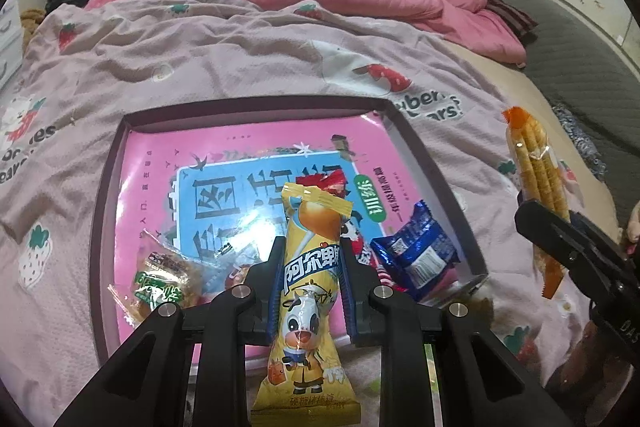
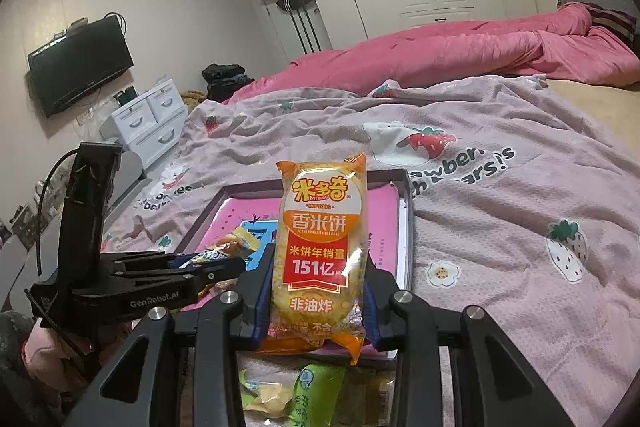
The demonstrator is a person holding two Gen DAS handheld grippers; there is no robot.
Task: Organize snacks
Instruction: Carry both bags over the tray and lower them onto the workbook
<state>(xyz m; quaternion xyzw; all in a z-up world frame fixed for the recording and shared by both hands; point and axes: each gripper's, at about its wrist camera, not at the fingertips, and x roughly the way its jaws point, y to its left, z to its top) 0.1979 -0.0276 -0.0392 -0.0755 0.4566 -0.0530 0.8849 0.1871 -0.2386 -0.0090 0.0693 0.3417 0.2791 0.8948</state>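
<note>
Left tool (image 1: pixel 312 259) grips yellow lollipop packet (image 1: pixel 308 307) above box (image 1: pixel 420 155).

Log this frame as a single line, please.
left gripper: shut on yellow lollipop packet | right gripper: shut on orange rice-cracker packet | both over tray

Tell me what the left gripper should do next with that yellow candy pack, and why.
Probably lower a little further and let go over the tray. The left gripper is shut on the yellow pack, which already hangs above the tray's pink floor, in the bare gap between the green snack and the blue packet.
</note>
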